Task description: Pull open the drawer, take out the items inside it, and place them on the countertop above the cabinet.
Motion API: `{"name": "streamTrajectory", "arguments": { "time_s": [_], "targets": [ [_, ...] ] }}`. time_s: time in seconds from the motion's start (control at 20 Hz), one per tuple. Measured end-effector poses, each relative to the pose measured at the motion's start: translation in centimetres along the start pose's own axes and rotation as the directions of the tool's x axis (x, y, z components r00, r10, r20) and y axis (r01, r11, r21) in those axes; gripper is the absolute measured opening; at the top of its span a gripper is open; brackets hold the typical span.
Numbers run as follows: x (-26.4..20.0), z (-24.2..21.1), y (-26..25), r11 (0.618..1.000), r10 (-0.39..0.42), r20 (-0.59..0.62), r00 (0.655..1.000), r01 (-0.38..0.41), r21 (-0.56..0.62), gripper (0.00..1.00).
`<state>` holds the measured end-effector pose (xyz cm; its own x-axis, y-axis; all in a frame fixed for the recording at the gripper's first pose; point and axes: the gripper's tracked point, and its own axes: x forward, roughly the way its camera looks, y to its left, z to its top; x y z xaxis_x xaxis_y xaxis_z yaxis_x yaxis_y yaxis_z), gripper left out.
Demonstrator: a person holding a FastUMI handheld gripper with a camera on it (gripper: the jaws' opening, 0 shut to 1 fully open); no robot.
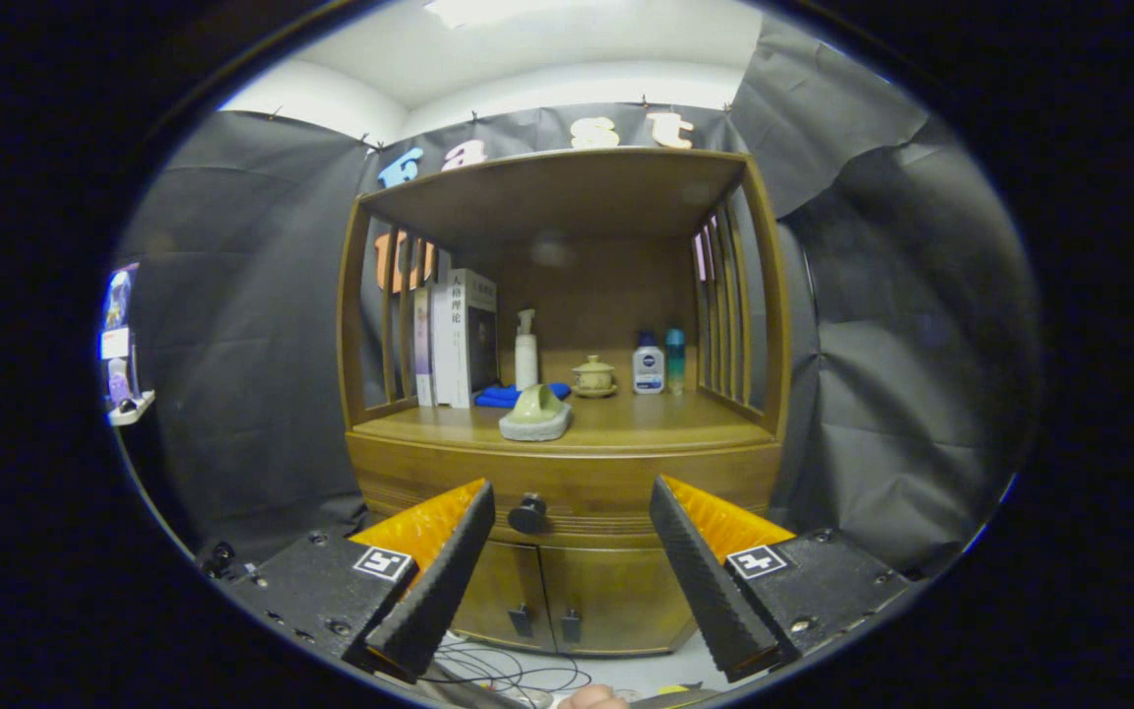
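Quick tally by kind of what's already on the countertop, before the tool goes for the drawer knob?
Books: 3
Bottles: 3
Blue cloth: 1
Lidded cup: 1
Green dish: 1
Total: 9
Tool open, drawer knob ahead between its fingers.

The wide wooden drawer [567, 483] with a curved, grooved front was fully shut, set flush in the brown wooden cabinet [567, 591] just under the worktop [626, 421]. Its round dark knob [528, 514] sat left of the front's middle, a little above the seam of the two lower doors. The worktop was a smooth brown wooden surface beneath an open shelf bay. What lay inside the drawer could not be seen.
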<state>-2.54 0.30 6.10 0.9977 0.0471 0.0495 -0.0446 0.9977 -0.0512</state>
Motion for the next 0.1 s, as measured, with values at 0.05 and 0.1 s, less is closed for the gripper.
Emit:
{"name": "streamTrajectory", "arguments": {
  "time_s": [0.05, 0.1],
  "targets": [
    [-0.12, -0.18, -0.10, 1.000, 0.002, 0.001, 1.000, -0.002, 0.009, 1.00],
    [-0.08, -0.40, 0.04, 1.000, 0.008, -0.009, 1.000, -0.008, 0.012, 1.00]
  ]
}}
